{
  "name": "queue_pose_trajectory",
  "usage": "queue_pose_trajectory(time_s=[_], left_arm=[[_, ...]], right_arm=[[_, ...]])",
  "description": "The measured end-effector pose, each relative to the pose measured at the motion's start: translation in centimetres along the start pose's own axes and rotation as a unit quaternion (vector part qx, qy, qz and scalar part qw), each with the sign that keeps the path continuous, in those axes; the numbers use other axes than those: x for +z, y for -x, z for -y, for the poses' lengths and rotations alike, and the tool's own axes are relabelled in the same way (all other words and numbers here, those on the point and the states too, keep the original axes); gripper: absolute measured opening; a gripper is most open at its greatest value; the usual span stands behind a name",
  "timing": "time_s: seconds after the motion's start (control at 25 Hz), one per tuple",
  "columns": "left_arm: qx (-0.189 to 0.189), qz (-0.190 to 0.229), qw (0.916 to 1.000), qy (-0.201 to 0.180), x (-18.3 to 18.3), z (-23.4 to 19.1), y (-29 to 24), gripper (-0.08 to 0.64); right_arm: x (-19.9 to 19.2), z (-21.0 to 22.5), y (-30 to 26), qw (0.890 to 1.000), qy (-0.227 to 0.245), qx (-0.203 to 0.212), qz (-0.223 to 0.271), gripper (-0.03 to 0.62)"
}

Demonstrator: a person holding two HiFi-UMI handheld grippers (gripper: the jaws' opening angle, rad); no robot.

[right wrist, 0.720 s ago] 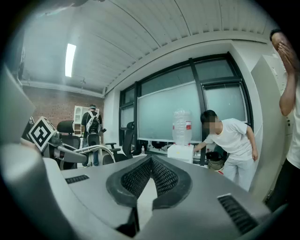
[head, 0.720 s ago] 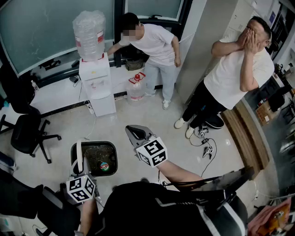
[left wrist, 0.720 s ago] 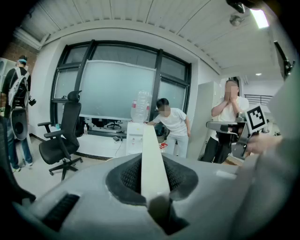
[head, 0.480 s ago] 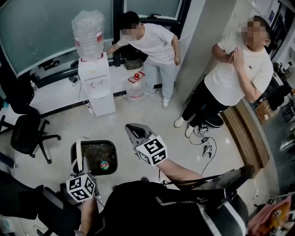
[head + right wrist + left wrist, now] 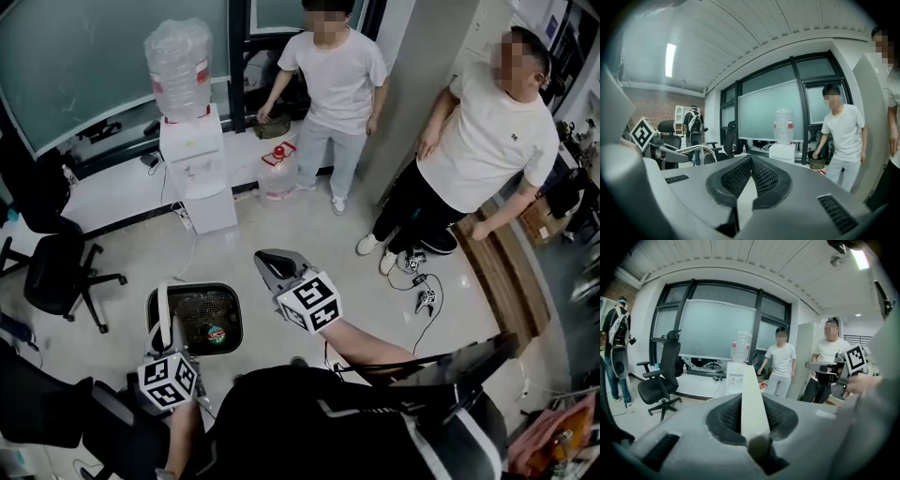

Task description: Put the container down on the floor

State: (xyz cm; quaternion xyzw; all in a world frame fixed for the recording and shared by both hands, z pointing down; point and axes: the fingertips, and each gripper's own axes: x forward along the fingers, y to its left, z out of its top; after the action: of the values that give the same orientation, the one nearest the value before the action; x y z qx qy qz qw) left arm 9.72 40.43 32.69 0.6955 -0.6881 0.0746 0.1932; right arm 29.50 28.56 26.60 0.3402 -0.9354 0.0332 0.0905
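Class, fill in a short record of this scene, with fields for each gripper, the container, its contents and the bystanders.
Left gripper: shut on the white handle
Right gripper: shut, nothing between the jaws
Container: black, mesh inside; contact with the floor cannot be told
Contents: one small round red-and-green item
Bystanders: person in white shirt near the water dispenser; second person farther right
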Motion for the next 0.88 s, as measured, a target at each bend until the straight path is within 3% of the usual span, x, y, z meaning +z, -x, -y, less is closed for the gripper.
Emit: queue_pose_trajectory(time_s=[0.44, 0.88], left_arm=[[-0.011, -0.006, 0.9999, 0.007, -0.3, -2.6, 0.0, 0.060], [-0.032, 0.001, 0.9995, 0.001, -0.3, -7.7, 0.0, 0.060]], right_arm=[[-0.5, -2.5, -1.4, 1.000, -0.004, -0.002, -0.014, 0.005], [-0.2, -5.4, -4.3, 0.999, 0.008, -0.032, -0.015, 0.005]])
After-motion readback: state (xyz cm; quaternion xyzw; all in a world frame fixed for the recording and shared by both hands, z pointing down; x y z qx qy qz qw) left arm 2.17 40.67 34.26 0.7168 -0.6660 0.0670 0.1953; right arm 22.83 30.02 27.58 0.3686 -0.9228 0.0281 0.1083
